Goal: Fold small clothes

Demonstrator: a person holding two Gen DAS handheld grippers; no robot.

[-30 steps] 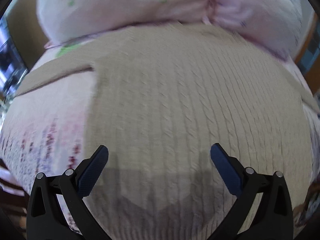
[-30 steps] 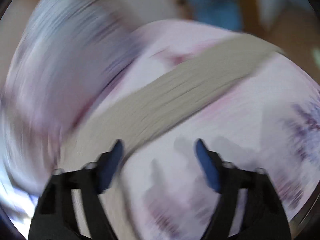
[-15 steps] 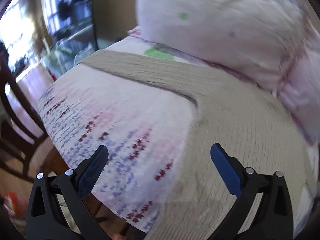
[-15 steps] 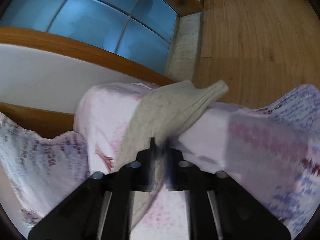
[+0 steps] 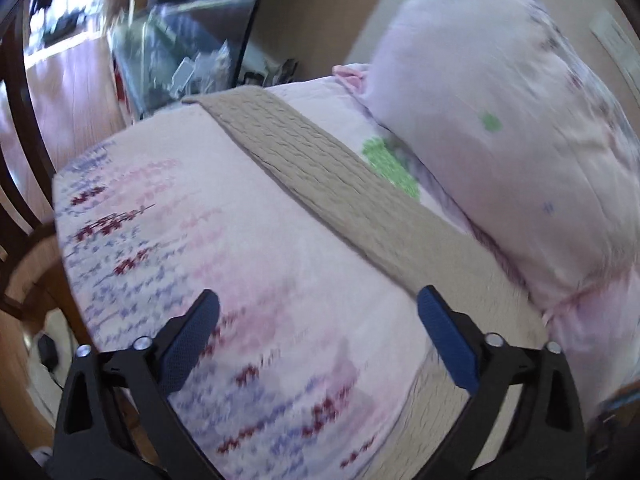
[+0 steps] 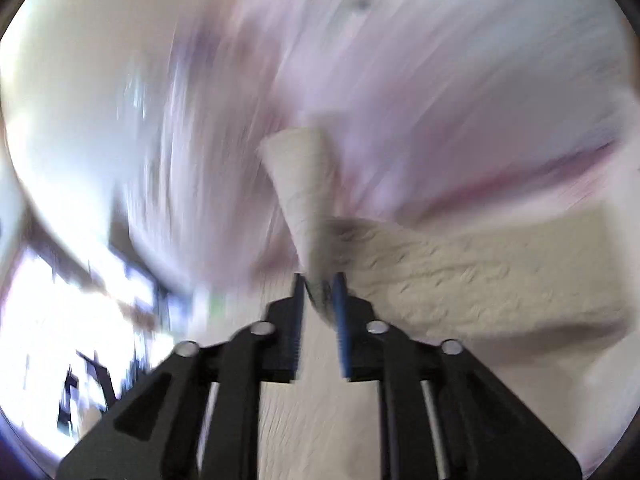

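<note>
The beige knit sweater (image 5: 320, 168) lies on the bed, and in the left wrist view 1 sleeve of it runs as a long band from the upper middle of the frame down to the lower right. So its long axis goes diagonally, and its near end passes just beside the right blue pad of the left gripper (image 5: 320, 344). The fingers of this gripper stand wide apart and hold nothing; between them I see only the pink patterned bedsheet (image 5: 208, 248).

In the right wrist view the right gripper (image 6: 319, 300) is closed on a fold of the other sleeve (image 6: 304, 184), which rises from the fingers toward the middle of the frame. The body of the sweater spreads to the right. I judge that the left gripper is the nearer one to the flat sleeve.

A pink pillow (image 5: 500, 120) lies at the upper right. A dark wooden chair (image 5: 16, 184) and a wooden floor (image 5: 72, 92) are at the left edge. The right view is much blurred.
</note>
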